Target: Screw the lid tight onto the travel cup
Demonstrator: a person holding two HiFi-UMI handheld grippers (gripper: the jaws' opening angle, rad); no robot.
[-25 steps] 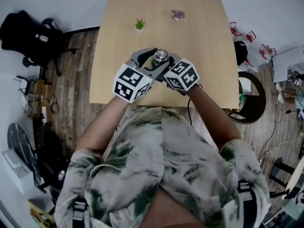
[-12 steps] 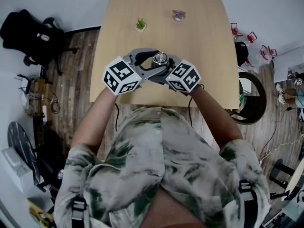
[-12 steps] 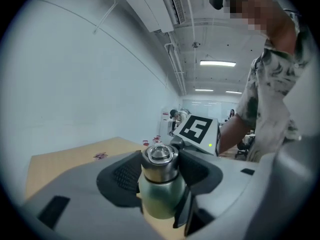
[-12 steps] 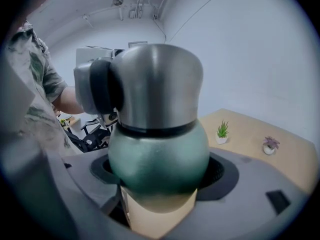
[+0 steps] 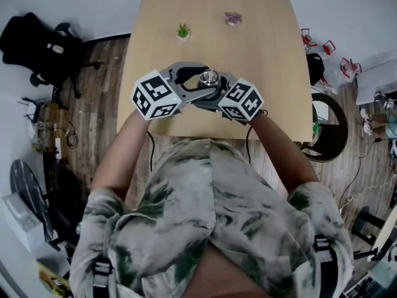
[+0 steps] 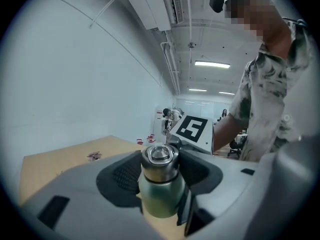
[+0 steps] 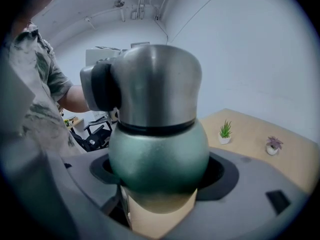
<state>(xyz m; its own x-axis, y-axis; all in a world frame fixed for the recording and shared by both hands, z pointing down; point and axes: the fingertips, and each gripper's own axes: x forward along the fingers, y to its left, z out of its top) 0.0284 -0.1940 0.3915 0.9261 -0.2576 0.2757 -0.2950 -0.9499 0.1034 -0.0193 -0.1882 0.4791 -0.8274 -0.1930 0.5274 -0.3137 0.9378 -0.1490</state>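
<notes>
- The travel cup is squat and rounded. It has a matte, speckled green body that bulges like a bulb, then a thin black seam, then a brushed steel lid with a domed shoulder and a flat, ringed top.
- In the head view it stands upright on the pale wooden table, at centre frame near the table's lower edge, between the two marker cubes.
- The right gripper is clamped on the green body, which fills the gap between its jaws.
- The left gripper has its jaws spread wide around the lid. Its dark pads appear to press on both sides, though shadow hides the contact line.
- A small green plant and a small purple plant sit well apart from the cup, near the table's top edge.
</notes>
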